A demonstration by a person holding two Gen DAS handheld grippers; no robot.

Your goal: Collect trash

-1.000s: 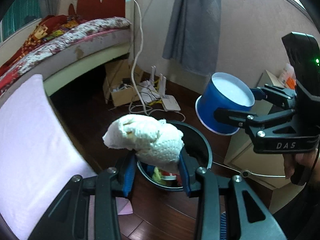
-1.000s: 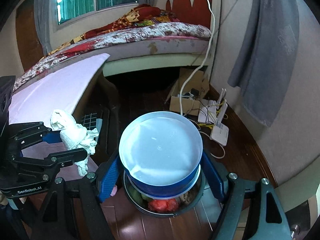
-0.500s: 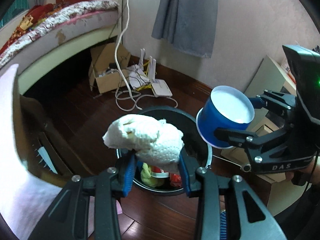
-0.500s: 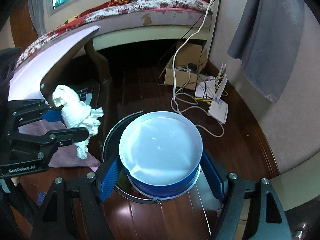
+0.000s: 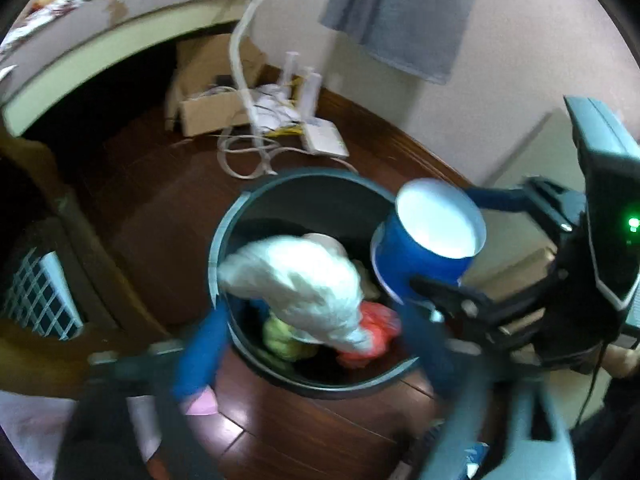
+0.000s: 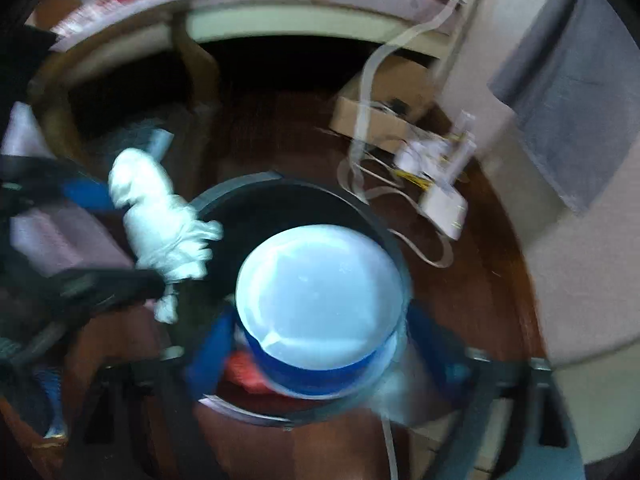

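Sideways, blue cup (image 5: 420,256), mouth up-right.

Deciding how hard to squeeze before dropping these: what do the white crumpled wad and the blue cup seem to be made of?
White crumpled wad: probably soft tissue or paper towel, matte, creased, with ragged ends hanging loose.
Blue cup: likely coated paper or thin plastic, with a smooth blue wall and pale, faintly glossy inside; motion blur leaves it open.
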